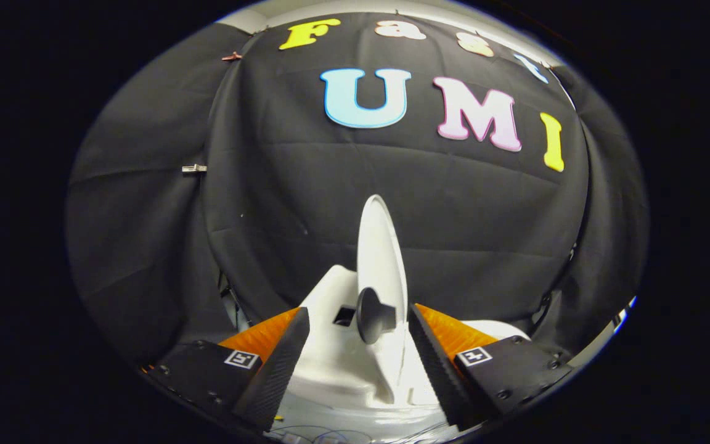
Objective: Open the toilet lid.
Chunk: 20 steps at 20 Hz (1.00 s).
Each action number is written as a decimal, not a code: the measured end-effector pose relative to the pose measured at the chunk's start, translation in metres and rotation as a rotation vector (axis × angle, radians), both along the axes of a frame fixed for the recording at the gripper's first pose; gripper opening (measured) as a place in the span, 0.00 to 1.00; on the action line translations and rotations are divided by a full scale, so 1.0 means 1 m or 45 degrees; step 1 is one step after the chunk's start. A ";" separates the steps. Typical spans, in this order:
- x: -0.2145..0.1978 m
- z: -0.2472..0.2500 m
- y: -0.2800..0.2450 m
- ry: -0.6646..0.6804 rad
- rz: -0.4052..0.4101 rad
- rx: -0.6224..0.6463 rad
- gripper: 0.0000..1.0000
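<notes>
A small white toilet [336, 364] stands just ahead of my fingers, seen from above. Its white lid [381, 259] is raised, standing upright on edge and rising from between my fingers toward the black cloth wall. A black knob [372, 316] sticks out from the lid's left face, in the gap between my fingertips. My gripper [358, 336] is open, with the ribbed black pads of the left finger [281, 364] and right finger [432, 364] apart on either side of the lid. Neither pad touches the knob or the lid.
A small dark square opening [344, 316] sits in the toilet's top, left of the knob. Black cloth [269, 203] hangs close behind and around the toilet. Thin wires [318, 431] lie on the white base below the fingers.
</notes>
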<state>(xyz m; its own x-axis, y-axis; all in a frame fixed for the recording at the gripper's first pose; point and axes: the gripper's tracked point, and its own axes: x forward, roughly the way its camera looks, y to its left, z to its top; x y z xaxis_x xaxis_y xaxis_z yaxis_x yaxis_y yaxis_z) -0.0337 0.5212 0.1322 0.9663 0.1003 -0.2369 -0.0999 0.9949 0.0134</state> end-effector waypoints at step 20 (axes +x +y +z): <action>-0.038 0.086 -0.097 -0.220 0.136 0.262 1.00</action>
<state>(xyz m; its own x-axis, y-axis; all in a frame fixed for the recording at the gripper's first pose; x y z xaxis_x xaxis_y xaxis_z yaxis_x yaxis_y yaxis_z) -0.0720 0.4240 0.2178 0.9719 0.2328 -0.0336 -0.2227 0.9567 0.1871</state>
